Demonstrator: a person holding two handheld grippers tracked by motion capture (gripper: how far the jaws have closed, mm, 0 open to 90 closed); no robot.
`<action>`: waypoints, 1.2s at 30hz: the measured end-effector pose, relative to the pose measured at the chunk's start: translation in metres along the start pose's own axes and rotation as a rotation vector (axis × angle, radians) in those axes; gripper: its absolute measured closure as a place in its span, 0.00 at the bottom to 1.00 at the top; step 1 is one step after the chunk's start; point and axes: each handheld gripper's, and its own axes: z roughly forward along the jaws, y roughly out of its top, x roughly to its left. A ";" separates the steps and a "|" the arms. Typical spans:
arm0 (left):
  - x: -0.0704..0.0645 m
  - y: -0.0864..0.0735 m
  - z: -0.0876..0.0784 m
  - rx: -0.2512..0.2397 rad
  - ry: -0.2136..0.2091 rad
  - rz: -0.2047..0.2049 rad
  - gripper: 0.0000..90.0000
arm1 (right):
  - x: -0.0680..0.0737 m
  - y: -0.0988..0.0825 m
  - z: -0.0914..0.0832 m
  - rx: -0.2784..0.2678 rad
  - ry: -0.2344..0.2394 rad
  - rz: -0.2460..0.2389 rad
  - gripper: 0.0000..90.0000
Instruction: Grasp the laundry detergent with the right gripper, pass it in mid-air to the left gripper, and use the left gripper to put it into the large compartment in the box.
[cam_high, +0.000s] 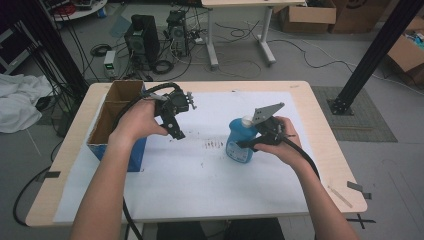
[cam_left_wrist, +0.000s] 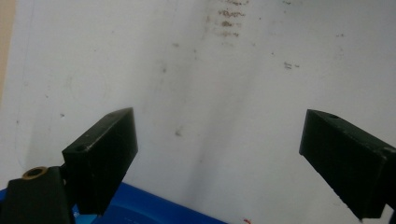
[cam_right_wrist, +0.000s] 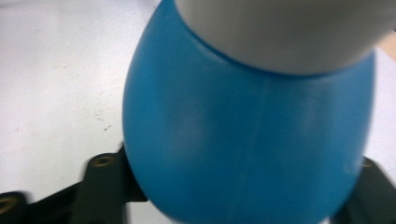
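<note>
High view: right tongs (cam_high: 248, 141) clenched on blue bottle (cam_high: 239, 142), left tongs (cam_high: 176, 131) released beside cardboard box (cam_high: 115, 112).

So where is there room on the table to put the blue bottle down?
The widest bare patch is the white sheet near the front edge, between the two forearms. More lies behind the blue bottle, toward the far edge. The left is crowded by the cardboard box and left gripper.
</note>
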 end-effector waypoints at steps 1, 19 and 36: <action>0.000 0.000 0.000 0.001 -0.001 -0.001 0.13 | 0.000 0.000 0.000 -0.001 -0.004 -0.001 0.45; 0.000 0.001 0.000 -0.001 -0.006 0.005 0.13 | -0.002 -0.005 -0.001 -0.066 -0.007 -0.004 0.51; -0.004 0.003 -0.021 -0.072 -0.034 0.023 0.13 | -0.002 0.028 -0.011 -0.080 0.150 -0.071 0.51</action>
